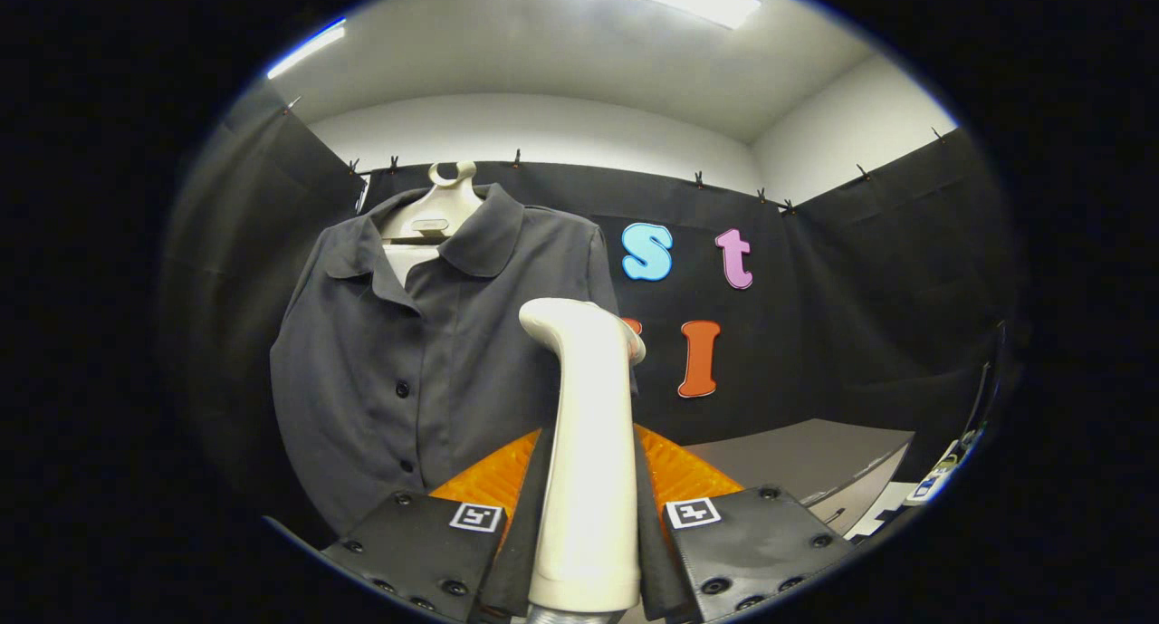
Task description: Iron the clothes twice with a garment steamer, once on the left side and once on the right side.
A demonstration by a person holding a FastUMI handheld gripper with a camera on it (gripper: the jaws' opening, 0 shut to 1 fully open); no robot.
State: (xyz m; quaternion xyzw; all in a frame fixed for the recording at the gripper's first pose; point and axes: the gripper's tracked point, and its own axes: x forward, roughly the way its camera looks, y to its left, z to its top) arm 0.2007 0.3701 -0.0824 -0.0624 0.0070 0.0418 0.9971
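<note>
- Garment steamer (589, 461) clamped upright between both fingers of gripper (587, 538), head turned toward shirt for steaming.
- Dark shirt (426, 352) just beyond steamer, on pale hanger (435, 212), hung flat for passes.

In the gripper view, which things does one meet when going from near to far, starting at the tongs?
Tongs shut on the white garment steamer → the steamer's head, beyond the fingertips → grey shirt on its hanger → black cloth wall.
</note>
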